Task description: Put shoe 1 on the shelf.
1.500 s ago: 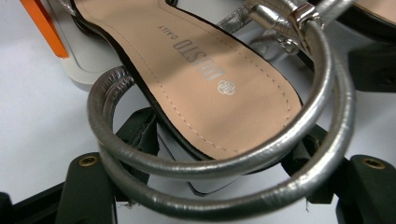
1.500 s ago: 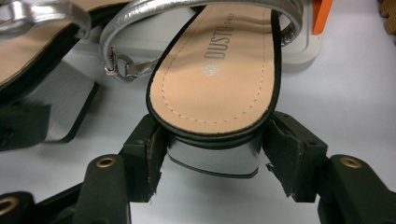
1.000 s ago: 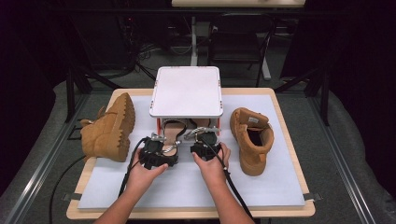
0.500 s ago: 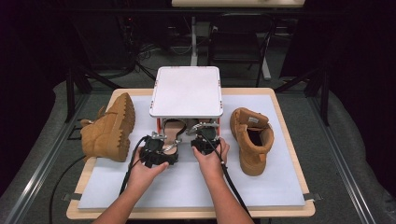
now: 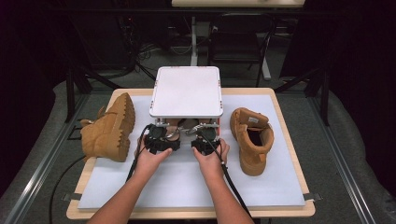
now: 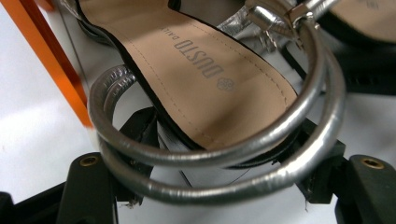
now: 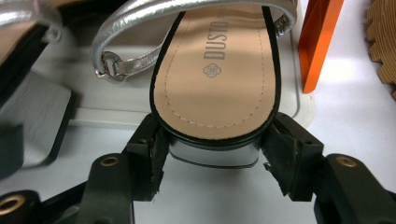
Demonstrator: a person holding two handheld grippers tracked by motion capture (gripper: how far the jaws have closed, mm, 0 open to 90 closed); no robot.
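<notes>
Since the earlier frame, the left gripper (image 5: 163,138) had shifted slightly sideways along the rack (image 5: 187,91) front. Both sandals sat on the lower shelf. Its jaws pinched the left sandal (image 6: 205,79) heel; the right gripper (image 7: 212,163) pinched the right sandal (image 7: 217,70) heel. Extraction remained; both boots (image 5: 109,128) lay outside.

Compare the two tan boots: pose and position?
The left boot lies on its side with its lugged sole showing; the right boot stands upright with its opening facing up. The left boot sits at the board's left edge, the right boot right of the rack. Both are tan lace-ups.
</notes>
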